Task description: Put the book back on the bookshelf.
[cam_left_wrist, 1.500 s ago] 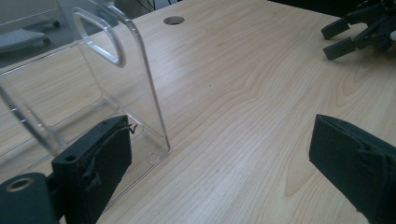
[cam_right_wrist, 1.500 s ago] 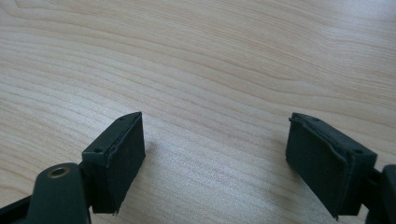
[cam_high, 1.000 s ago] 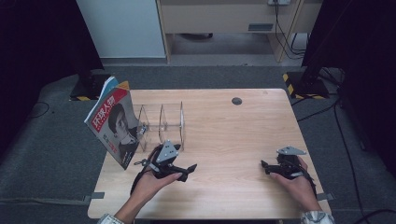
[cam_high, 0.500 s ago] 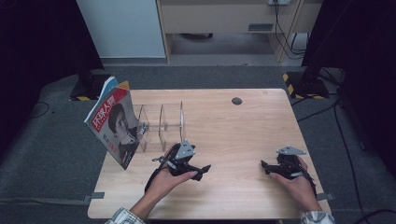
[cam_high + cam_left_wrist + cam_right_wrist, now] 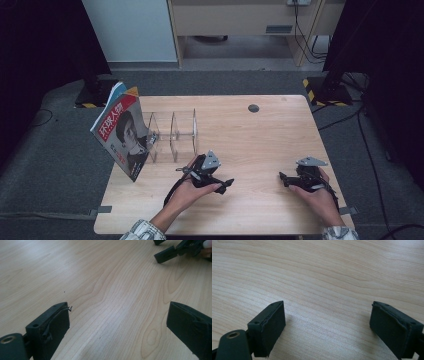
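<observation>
A magazine (image 5: 121,134) with a red cover and a portrait leans tilted at the left end of a clear acrylic divider rack (image 5: 175,132) on the wooden table (image 5: 260,135). My left gripper (image 5: 225,185) lies low over the table's front centre, right of the rack and apart from it. Its jaws stand open in the left gripper view (image 5: 117,307), with bare wood between them. My right gripper (image 5: 284,179) rests near the front right, pointing left. It is open over bare wood (image 5: 327,304). The right gripper's jaws also show far off in the left gripper view (image 5: 175,251).
A small black round grommet (image 5: 253,108) sits in the table's far middle. Beyond the far edge stand a white cabinet (image 5: 131,30) and a wooden unit (image 5: 235,17) with cables. Black stand bases (image 5: 327,90) flank the table on grey carpet.
My left gripper has moved to the right along the front of the table, away from the rack and toward the centre. The right gripper has stayed put.
</observation>
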Action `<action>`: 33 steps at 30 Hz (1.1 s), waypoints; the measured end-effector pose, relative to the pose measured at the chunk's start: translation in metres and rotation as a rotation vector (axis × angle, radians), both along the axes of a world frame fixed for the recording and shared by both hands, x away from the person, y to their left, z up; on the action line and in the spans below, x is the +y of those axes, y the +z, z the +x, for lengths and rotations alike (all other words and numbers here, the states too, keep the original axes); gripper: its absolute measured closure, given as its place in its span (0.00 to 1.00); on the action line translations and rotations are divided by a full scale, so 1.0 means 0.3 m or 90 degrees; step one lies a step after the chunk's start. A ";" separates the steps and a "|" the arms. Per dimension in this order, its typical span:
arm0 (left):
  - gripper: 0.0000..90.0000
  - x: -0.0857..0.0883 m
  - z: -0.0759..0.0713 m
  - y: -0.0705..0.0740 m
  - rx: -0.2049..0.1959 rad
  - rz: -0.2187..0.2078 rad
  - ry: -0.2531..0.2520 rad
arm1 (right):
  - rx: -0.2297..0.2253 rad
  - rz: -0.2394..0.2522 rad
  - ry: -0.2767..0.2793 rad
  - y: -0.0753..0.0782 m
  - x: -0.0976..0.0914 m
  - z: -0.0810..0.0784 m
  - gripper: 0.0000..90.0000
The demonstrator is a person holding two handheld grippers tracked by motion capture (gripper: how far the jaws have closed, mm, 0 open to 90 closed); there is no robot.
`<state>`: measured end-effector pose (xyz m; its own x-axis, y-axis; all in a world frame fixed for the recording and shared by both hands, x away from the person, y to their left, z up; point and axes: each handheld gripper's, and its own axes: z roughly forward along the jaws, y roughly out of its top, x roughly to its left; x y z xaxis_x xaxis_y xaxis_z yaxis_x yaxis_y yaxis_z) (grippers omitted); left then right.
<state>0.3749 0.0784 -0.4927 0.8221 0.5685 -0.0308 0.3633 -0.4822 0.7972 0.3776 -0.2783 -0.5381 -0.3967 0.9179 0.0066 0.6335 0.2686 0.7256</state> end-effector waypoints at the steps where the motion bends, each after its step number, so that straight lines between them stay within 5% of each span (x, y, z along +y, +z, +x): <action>1: 0.05 -0.003 0.003 -0.005 0.005 0.003 0.001 | 0.000 0.000 0.000 0.000 0.000 0.000 0.15; 14: 0.05 -0.053 0.041 -0.048 0.038 0.018 0.013 | -0.002 -0.002 0.004 0.000 -0.001 0.000 0.15; 33: 0.05 -0.072 0.076 -0.105 0.053 0.048 0.031 | -0.001 0.000 0.003 -0.001 0.000 -0.001 0.15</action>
<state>0.3977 0.0567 -0.5243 0.7902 0.6105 -0.0542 0.4512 -0.5197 0.7255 0.3773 -0.2782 -0.5382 -0.4005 0.9163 0.0060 0.6312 0.2712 0.7267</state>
